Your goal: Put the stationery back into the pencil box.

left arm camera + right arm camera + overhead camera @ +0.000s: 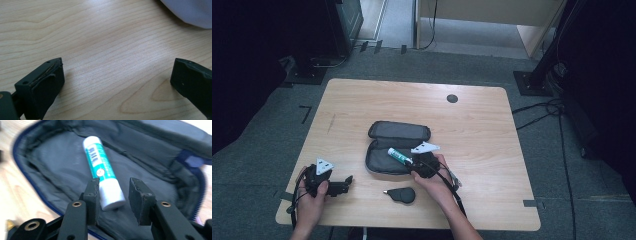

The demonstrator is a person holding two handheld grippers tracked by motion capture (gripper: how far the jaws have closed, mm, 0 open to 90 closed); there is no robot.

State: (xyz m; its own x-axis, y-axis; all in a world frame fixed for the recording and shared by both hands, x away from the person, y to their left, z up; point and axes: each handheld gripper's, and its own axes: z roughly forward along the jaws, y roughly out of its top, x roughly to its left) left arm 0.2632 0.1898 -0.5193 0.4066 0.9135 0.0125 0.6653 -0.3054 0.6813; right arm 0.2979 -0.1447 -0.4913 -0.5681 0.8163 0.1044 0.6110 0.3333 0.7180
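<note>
A black zip pouch (384,160) lies open in the middle of the wooden table (482,130). In it rests a white and teal glue stick (399,156), cap end toward the far side. In the right gripper view the stick (100,162) lies on the grey lining (50,157), its near end between the jaws of my right gripper (115,183). The left pad touches the tube; a gap separates it from the right pad, so this gripper is open. My left gripper (346,183) rests open at the table's front left, over bare wood (112,50).
A small black rounded object (402,195) lies on the table in front of the pouch, between the two hands. A dark round cable hole (452,98) sits near the far edge. A pale blurred shape (190,12) fills the upper right corner of the left gripper view.
</note>
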